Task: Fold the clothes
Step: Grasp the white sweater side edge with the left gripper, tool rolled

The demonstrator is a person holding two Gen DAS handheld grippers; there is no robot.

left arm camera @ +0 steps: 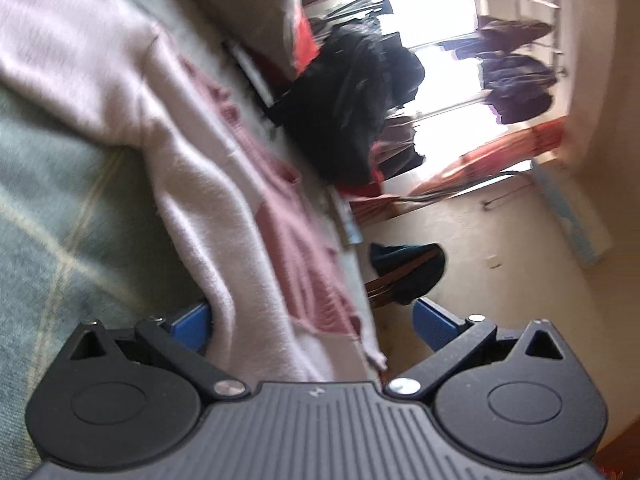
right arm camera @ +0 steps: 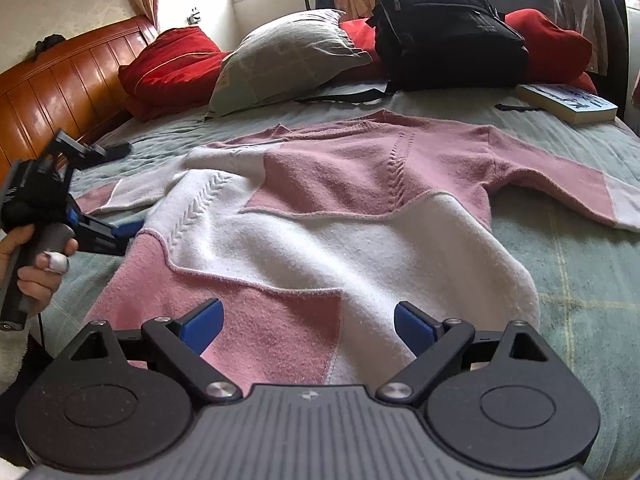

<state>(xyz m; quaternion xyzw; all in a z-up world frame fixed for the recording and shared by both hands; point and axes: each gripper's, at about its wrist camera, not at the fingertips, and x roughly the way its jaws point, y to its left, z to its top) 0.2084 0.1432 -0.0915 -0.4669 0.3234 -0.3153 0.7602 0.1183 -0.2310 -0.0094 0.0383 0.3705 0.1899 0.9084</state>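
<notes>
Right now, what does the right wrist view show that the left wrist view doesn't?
Only the right wrist view shows the wooden headboard, the book, the left tool and the hand holding it. Only the left wrist view shows the floor beside the bed and clothes hanging by the window. Both show the pink and white sweater on the bedspread, the black backpack, the grey pillow, and open tools.

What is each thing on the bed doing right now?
Pink and white sweater: spread on the bed, lower part folded up, not gripped.
Left hand-held gripper: open, fabric between its jaws.
Right hand-held gripper: open, over the hem.
Black backpack: upright, closed.
Book: shut, lying flat.
Grey pillow: leaning on red bedding.
</notes>
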